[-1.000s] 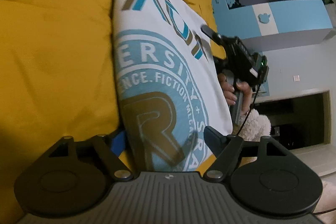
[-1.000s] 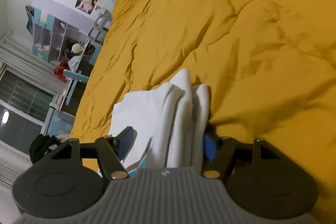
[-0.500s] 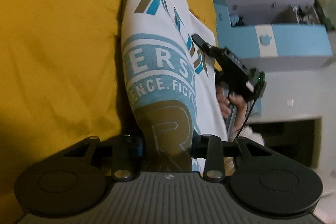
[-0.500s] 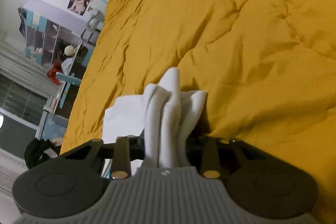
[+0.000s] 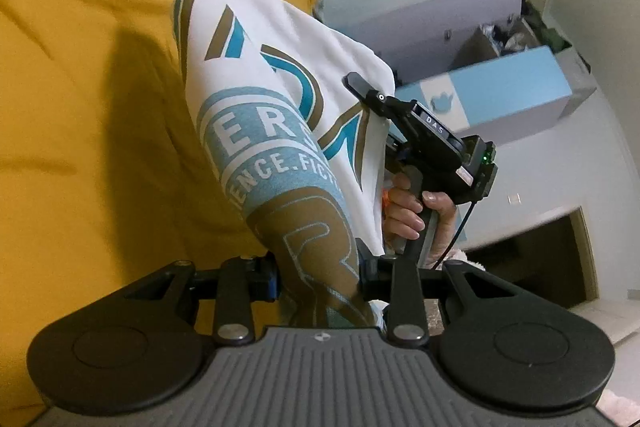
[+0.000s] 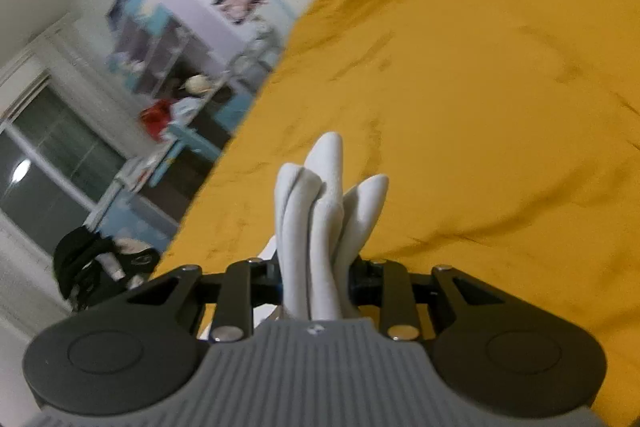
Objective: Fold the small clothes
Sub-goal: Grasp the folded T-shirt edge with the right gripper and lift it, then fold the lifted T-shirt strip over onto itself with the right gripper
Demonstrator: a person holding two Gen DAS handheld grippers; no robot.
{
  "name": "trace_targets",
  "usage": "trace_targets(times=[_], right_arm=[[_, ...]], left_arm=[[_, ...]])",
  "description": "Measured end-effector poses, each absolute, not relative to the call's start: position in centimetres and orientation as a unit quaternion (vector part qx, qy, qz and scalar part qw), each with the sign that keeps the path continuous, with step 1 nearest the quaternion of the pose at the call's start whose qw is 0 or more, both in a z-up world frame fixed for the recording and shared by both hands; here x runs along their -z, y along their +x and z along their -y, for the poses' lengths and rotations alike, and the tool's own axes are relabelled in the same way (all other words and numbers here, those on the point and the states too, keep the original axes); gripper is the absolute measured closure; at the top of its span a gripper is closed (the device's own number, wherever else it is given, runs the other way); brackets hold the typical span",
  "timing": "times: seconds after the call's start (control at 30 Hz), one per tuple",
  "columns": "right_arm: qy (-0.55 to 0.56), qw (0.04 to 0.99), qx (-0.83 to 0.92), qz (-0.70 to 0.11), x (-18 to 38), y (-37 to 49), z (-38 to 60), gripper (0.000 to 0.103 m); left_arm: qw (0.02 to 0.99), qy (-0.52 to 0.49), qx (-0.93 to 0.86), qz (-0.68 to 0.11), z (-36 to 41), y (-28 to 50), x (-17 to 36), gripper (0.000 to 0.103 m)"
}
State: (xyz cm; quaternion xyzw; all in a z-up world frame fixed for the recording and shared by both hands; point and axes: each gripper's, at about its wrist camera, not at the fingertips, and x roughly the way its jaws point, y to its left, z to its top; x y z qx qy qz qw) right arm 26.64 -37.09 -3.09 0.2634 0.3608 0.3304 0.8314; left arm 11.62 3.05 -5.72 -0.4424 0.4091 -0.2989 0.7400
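Observation:
A small white T-shirt (image 5: 276, 115) with a blue and brown print hangs lifted above the yellow bedcover (image 5: 80, 131). My left gripper (image 5: 318, 277) is shut on its printed lower edge. My right gripper (image 6: 316, 281) is shut on bunched white folds of the same shirt (image 6: 320, 211), which stick up between its fingers. In the left wrist view the right gripper (image 5: 368, 93) shows side-on in a person's hand, clamped on the shirt's far edge. The shirt stretches between the two grippers, off the bed.
The yellow bedcover (image 6: 480, 107) fills most of both views, creased. A blue and white cabinet (image 5: 500, 99) stands past the bed's edge. In the right wrist view, shelves (image 6: 160, 39), a window (image 6: 44, 155) and dark clothing (image 6: 88, 263) lie beyond the bed's left edge.
Both grippers closed on the shirt, which lay flat on the bed, and lifted it. The shirt now hangs bunched between them above the bedcover.

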Motion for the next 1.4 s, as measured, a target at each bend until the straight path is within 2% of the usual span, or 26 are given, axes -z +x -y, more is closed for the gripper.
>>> trace_targets(times=[0.13,0.3,0.43,0.63,0.7,0.77,0.93,1.03,1.17,1.27,1.4], right_arm=[[0.253,0.820,-0.374,-0.353,1.7,28.3,29.0,0.081],[0.256,0.794,-0.410,-0.370,3.5,31.2,18.8,0.081],[0.242,0.782,-0.422,-0.390,6.9,32.4,12.2,0.081],[0.168,0.789,-0.386,-0.448,14.7,33.6,5.5,0.081],[0.141,0.799,-0.372,-0.450,16.4,34.1,5.1,0.079],[0.140,0.798,-0.372,-0.453,17.7,34.7,5.5,0.072],[0.098,0.830,-0.342,-0.431,15.1,33.7,6.7,0.062],[0.084,0.849,-0.366,-0.371,10.8,29.9,8.8,0.064],[0.097,0.838,-0.427,-0.325,6.7,22.0,11.3,0.064],[0.072,0.832,-0.447,-0.321,6.2,17.5,10.8,0.064],[0.058,0.823,-0.453,-0.339,8.0,14.2,10.2,0.064]], left_arm=[[0.777,-0.421,0.259,-0.390,-8.7,9.9,3.3,0.066],[0.807,-0.403,0.200,-0.382,-14.2,7.7,2.6,0.066],[0.805,-0.413,0.161,-0.393,-17.2,6.1,5.7,0.066],[0.770,-0.447,0.111,-0.441,-19.5,5.5,14.4,0.066],[0.772,-0.453,0.118,-0.431,-19.6,5.2,15.4,0.065],[0.775,-0.448,0.120,-0.429,-19.7,5.1,15.3,0.064],[0.794,-0.393,0.107,-0.451,-20.9,4.0,12.7,0.061],[0.826,-0.330,0.072,-0.452,-20.6,2.2,9.2,0.061],[0.864,-0.290,0.046,-0.409,-18.5,0.9,5.1,0.061],[0.874,-0.293,0.064,-0.382,-15.5,1.8,3.8,0.061],[0.881,-0.275,0.060,-0.381,-12.9,2.4,4.8,0.057]])
